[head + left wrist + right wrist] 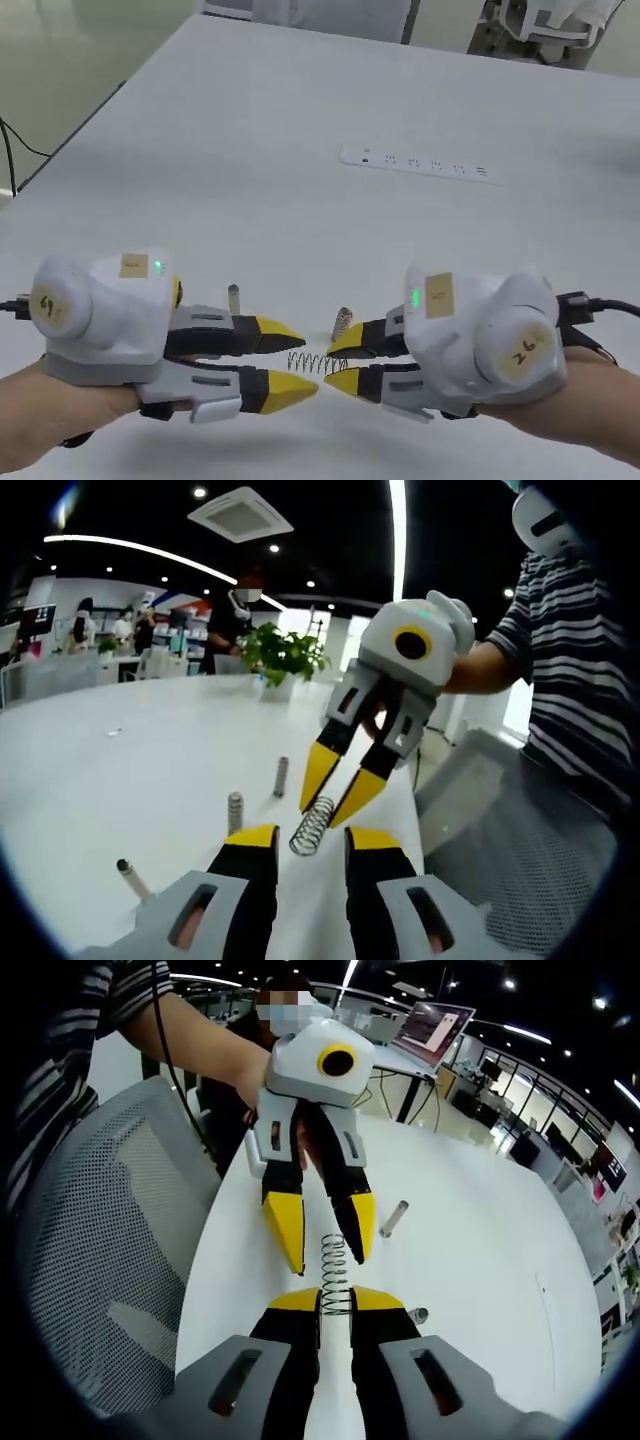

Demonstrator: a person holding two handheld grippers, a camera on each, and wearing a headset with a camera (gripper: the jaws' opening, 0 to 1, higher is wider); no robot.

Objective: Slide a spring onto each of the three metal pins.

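Right gripper view reference: thin silver coil spring (336, 1275) pinched at its near end between the narrow-set jaws of right gripper (336, 1302). Far end reaching forward between the spread jaws of left gripper (330, 1263), apparently without contact. Judged step: carrying a spring toward a pin. Locate short grey metal pin (128, 873), seemingly bare, just left of left gripper. Next, align spring bore over pin tip, then slide down along pin axis.
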